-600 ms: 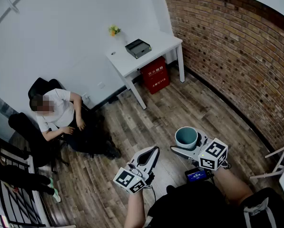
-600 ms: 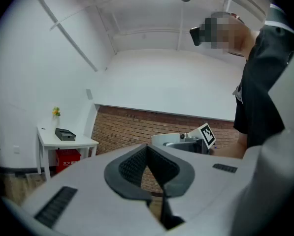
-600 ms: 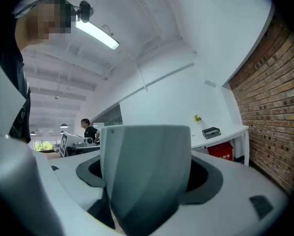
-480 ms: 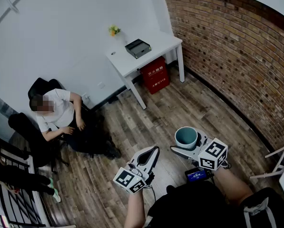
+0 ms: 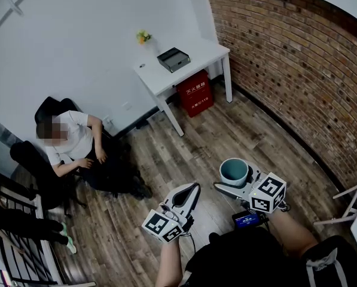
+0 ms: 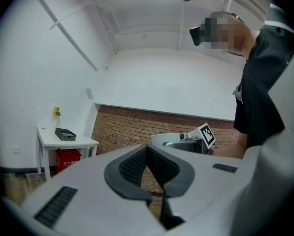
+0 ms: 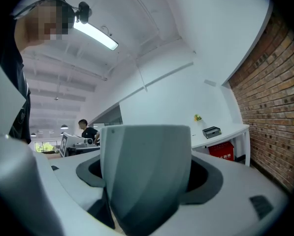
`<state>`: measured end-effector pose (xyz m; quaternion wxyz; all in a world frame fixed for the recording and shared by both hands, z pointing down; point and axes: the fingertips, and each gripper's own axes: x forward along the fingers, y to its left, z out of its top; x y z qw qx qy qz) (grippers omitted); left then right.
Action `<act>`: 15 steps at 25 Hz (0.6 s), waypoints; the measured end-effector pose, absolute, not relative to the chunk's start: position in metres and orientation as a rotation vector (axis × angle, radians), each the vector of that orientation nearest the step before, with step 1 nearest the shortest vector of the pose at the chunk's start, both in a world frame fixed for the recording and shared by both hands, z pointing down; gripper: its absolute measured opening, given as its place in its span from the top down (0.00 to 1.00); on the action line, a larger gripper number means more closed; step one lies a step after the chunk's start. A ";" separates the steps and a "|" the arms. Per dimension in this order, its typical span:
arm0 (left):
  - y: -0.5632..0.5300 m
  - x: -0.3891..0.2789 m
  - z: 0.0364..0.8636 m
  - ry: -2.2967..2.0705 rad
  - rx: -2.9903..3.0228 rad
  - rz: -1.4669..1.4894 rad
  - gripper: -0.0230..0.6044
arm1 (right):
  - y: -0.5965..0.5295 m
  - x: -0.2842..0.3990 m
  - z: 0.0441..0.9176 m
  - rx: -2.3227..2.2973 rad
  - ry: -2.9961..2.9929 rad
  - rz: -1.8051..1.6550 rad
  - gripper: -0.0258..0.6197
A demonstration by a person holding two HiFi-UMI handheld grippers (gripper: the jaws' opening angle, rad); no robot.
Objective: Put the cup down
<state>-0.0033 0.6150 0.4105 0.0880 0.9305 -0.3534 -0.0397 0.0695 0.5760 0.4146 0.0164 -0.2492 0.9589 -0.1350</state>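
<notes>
A grey-blue cup (image 5: 234,172) stands upright in the air above the wooden floor, held between the jaws of my right gripper (image 5: 233,186). In the right gripper view the cup (image 7: 146,173) fills the space between the two jaws, which press on its sides. My left gripper (image 5: 188,195) hangs to the left of the cup at about the same height. Its jaws meet with nothing between them, as the left gripper (image 6: 147,167) view shows. The white table (image 5: 199,60) stands far off at the back wall.
On the table lie a dark box (image 5: 173,60) and a small yellow flower (image 5: 143,38). A red bin (image 5: 194,94) sits under it. A seated person (image 5: 76,145) is at the left. A brick wall (image 5: 298,70) runs along the right, with a white folding chair (image 5: 351,205) near it.
</notes>
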 end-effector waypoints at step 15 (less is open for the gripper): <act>0.606 0.010 0.415 -1.045 2.761 -0.106 0.95 | 0.567 0.081 0.419 -0.773 2.991 -0.414 0.33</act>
